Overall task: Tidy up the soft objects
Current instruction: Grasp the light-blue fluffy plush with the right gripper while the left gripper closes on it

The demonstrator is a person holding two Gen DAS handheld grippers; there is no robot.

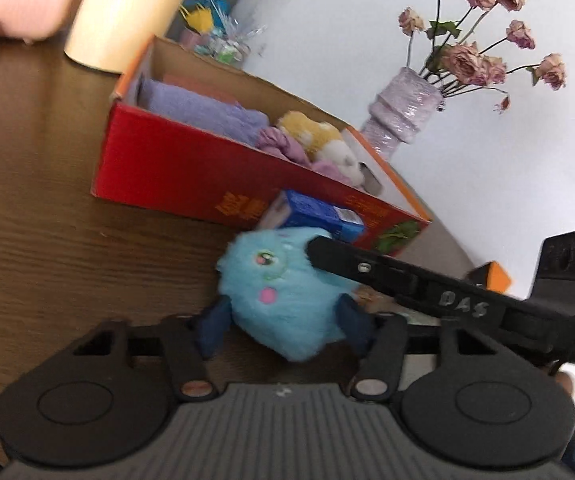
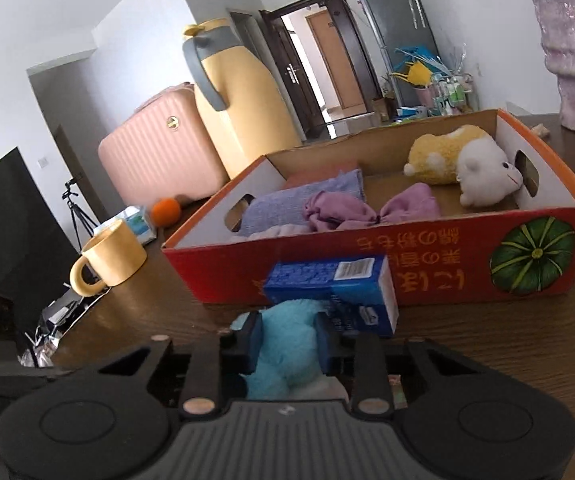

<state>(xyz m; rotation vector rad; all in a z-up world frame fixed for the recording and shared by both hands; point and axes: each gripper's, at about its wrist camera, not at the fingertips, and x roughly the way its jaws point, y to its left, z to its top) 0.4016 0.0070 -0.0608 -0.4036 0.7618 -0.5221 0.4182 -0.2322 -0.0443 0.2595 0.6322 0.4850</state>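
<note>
One fluffy blue toy (image 1: 283, 292) sits on the worktop (image 1: 47, 208) just in front of the red box (image 1: 175, 172), between both hand-held grippers. The left hand-held gripper (image 1: 287, 320) squeezes its sides. The right hand-held gripper (image 2: 287, 340) pinches it too, hiding its face. One blue carton (image 2: 335, 284) touches the toy.
</note>
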